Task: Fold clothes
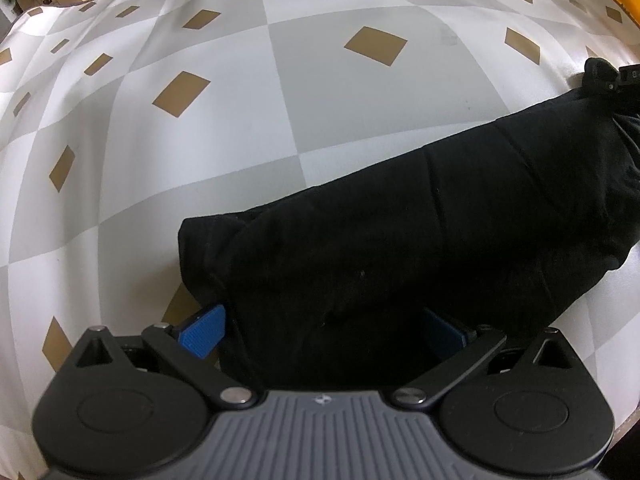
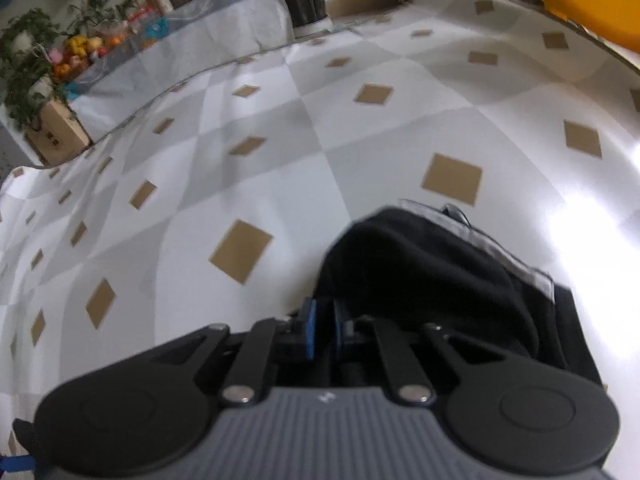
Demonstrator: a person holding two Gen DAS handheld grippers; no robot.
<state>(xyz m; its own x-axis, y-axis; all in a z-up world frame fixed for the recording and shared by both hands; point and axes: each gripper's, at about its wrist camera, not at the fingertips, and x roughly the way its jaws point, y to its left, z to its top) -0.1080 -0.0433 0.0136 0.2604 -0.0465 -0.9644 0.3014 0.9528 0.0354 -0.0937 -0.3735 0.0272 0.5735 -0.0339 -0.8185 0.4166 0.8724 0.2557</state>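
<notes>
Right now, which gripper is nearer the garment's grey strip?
Right. The right gripper pinches the garment near the strip; the left gripper straddles its other end, with no strip in view.

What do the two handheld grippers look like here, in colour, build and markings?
Both match. The left gripper and right gripper each have a ribbed grey body with a small pale logo, flanked by two round black housings. Black link bars on silver pivot pins carry the fingers, which end in ribbed blue pads. No cables, hands or sleeves show.
</notes>
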